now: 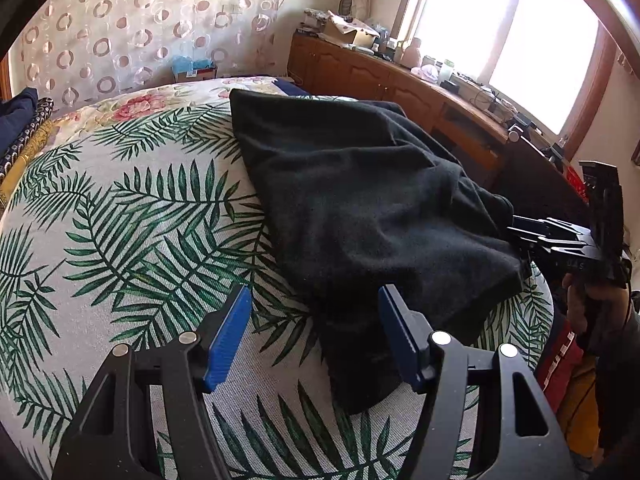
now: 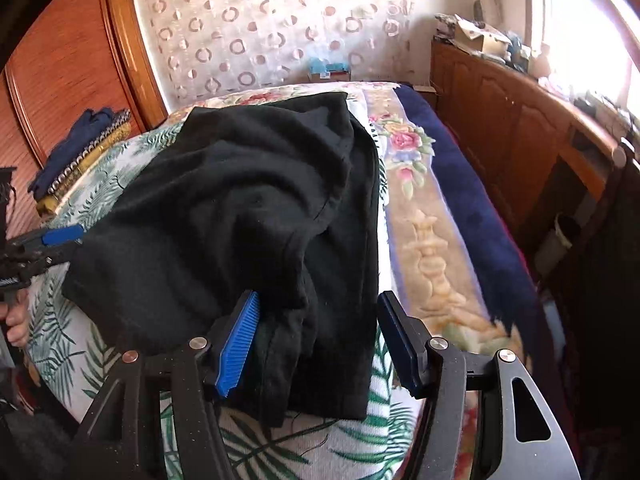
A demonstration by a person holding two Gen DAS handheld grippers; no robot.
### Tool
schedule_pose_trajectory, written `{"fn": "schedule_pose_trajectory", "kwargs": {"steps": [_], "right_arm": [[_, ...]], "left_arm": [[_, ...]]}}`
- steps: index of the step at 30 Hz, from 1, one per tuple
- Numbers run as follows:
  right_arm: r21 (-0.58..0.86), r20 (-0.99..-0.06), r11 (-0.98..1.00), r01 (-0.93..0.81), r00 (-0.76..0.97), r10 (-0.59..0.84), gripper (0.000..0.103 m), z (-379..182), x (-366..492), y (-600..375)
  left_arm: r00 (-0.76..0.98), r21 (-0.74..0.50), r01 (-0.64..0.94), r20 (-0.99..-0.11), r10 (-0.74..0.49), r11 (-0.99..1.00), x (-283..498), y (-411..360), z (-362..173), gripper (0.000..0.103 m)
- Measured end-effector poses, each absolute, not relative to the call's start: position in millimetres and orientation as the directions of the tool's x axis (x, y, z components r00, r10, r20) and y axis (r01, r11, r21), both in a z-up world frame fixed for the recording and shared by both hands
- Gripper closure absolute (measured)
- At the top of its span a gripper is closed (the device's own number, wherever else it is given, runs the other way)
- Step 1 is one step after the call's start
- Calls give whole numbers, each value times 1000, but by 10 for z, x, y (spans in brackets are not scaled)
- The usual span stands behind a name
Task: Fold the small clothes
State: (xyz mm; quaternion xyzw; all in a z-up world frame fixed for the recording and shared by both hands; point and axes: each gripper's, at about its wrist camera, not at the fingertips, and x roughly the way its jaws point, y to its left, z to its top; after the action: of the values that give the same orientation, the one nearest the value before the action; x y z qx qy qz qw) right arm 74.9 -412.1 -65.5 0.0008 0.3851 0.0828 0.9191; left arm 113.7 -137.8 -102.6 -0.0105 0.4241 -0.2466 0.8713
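left tongs (image 1: 314,334): blue pads spread wide, nothing pinched; the near corner of the black garment lies between and just under them.
right tongs (image 2: 316,338): pads spread too, straddling the garment's near edge; the left pad touches the cloth, the right pad stands clear of it.
black garment (image 2: 256,216): rumpled and partly doubled over, lying on the palm-leaf sheet.
palm-leaf sheet (image 1: 120,220): covers the near end of the bed.
floral blanket (image 2: 424,232): beside the garment, toward the window side.
folded pile (image 2: 76,152): dark blue and patterned cloths at the bed's far left edge.
wooden cabinet (image 1: 360,76): cluttered, under the bright window.
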Motion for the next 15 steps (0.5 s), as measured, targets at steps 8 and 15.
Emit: {"fn": "schedule_pose_trajectory", "kwargs": {"steps": [8, 15], "right_arm": [[85, -717, 978, -190, 671, 192, 40, -695, 707, -4120], [76, -708, 980, -183, 682, 182, 41, -715, 684, -4110]], "left_arm": [[490, -259, 415, -744, -454, 872, 1137, -1379, -1112, 38], [475, -286, 421, -739, -478, 860, 1067, -1352, -1102, 45]]}}
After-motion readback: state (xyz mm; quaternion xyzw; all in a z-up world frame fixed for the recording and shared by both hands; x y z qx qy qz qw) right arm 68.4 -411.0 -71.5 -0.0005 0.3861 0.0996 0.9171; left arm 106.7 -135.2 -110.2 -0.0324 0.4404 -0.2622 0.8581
